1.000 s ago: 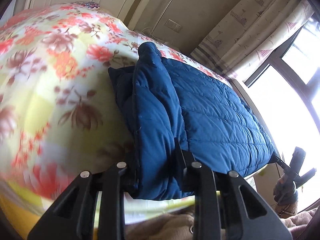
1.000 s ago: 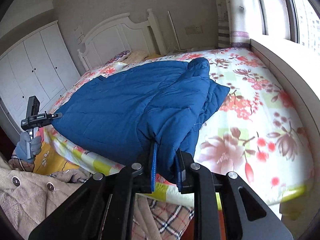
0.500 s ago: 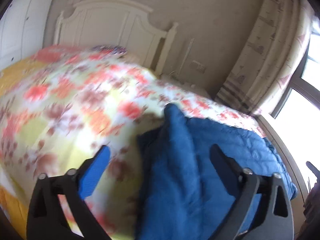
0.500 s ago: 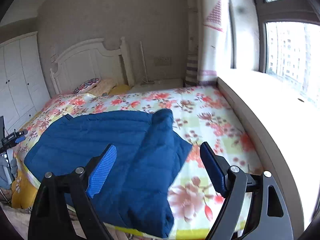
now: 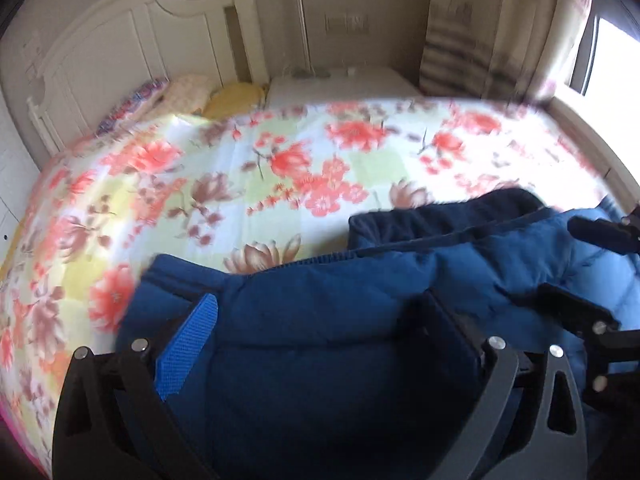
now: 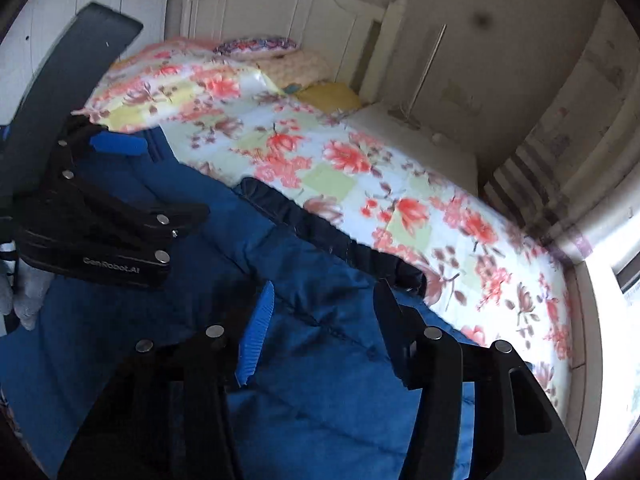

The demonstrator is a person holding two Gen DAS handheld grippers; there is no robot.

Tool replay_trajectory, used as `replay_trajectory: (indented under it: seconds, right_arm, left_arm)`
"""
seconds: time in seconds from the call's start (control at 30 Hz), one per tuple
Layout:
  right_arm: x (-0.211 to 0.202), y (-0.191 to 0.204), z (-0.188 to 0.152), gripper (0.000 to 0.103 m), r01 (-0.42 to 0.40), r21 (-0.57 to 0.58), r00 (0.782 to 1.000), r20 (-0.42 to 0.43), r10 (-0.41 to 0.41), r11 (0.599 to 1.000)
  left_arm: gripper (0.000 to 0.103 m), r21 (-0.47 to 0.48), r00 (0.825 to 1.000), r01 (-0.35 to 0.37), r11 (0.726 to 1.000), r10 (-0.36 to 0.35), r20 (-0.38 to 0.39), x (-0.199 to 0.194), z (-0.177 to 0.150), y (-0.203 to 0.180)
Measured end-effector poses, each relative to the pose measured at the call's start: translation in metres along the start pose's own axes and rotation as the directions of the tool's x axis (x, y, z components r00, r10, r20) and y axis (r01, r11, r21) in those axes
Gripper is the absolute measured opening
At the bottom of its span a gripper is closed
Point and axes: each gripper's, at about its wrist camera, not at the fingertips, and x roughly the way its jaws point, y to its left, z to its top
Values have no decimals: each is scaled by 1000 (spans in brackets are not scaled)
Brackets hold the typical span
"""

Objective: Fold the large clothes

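The blue padded jacket [image 5: 360, 320] lies bunched on the near part of the bed [image 5: 280, 152], on the flowered bedspread [image 6: 360, 160], its dark lining edge running along the far side of the heap. Both tools are right over it. The left gripper [image 5: 320, 320] has its fingers spread wide, with the jacket's folded bulk sitting between them but not pinched. The right gripper [image 6: 324, 320] is also spread, a little less so, hovering above the quilted fabric and gripping nothing. The two tools are close together; each shows up at the edge of the other's view.

From where I stand, the worry is the thickness. This coat is puffy and slippery-looking, so if the fingers close on only the top layer, the lower layers would probably slide and the fold come apart. With the tools this near each other, they could also knock together while closing. The picture is smeared with motion, so I cannot tell exactly which edge is being aimed at.
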Motion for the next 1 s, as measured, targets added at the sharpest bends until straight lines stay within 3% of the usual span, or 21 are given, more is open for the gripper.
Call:
replay_trajectory:
  seconds: [0.1,0.37,0.47,0.53,0.6,0.63,0.67,0.73,0.87,0.93,1.0]
  right_arm:
    - [15,-21,-4,52,-93,98,996,27,90,991]
    - [11,-15,-9,51,-77,94,996,46,73,993]
    - [7,-16,1,51,-63,96,998,-21,66,993]
    - [-6,-16,8,52,-1,112,1000,-9,2,994]
    - [-17,-14,9,52,117,75,991,62,-122,990]
    - [-6,-19,3,53,150,82,988,31,-153,985]
    - [12,-27,-6,55,130,108,991,-23,-128,986]
    - [14,-36,-9,57,97,156,995,-12,-97,983]
    - [2,-44,-7,56,152,136,988,-13,-151,979]
    - [-13,-70,-17,56,168,223,985,7,-174,960]
    - [-13,-101,-35,57,207,302,978,-31,-207,931]
  left_arm:
    - [101,-75,997,79,994,-79,-7,19,2,18]
    - [101,-75,996,94,993,-94,10,26,-3,18]
    - [101,-69,996,89,994,-89,9,26,-3,18]
    - [101,-66,996,86,994,-86,8,26,-3,18]
    - [101,-67,996,88,994,-88,8,26,-3,18]
    - [101,-69,996,91,993,-91,8,26,-3,19]
    - [101,-71,995,96,993,-96,8,26,-3,19]
    - [101,-80,994,112,990,-112,8,26,-3,21]
    - [101,-74,995,101,992,-101,8,27,-3,20]
    - [101,-74,995,101,992,-101,10,27,-3,21]
    - [101,-78,994,106,991,-106,9,28,-4,21]
